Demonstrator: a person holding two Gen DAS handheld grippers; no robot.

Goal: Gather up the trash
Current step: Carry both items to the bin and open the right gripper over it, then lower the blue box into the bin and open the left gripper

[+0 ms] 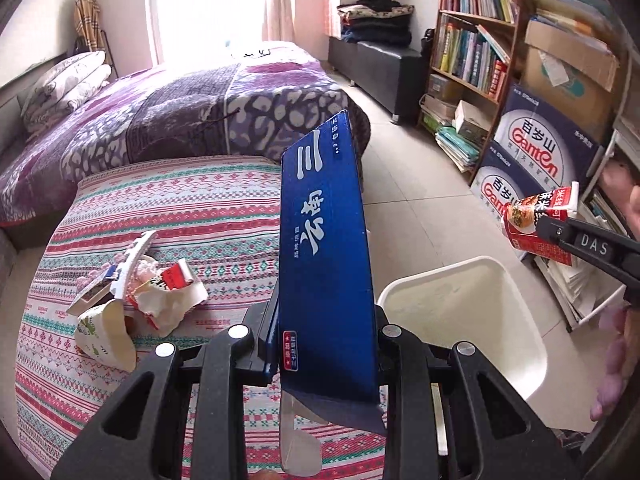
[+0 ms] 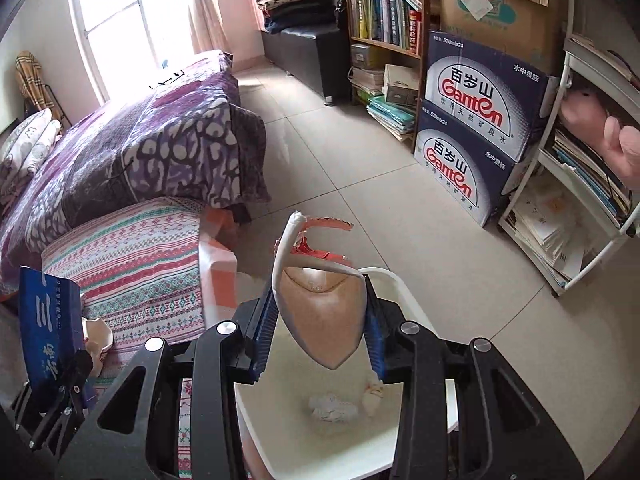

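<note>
My left gripper (image 1: 326,340) is shut on a long blue carton (image 1: 324,240) and holds it upright above the striped cloth, left of the white bin (image 1: 500,292). My right gripper (image 2: 320,320) is shut on a crushed red-and-white paper cup (image 2: 320,304) and holds it over the bin (image 2: 408,292), which has crumpled paper (image 2: 332,408) inside. The cup also shows in the left wrist view (image 1: 536,224) at the right, above the bin. A pile of torn cups and wrappers (image 1: 132,300) lies on the cloth to the left.
The striped cloth (image 1: 180,208) covers a low round seat beside a purple bed (image 1: 160,120). Blue Ganten boxes (image 2: 480,120), a bookshelf (image 2: 384,20) and a white rack (image 2: 572,200) line the right wall. Tiled floor (image 2: 360,160) lies between.
</note>
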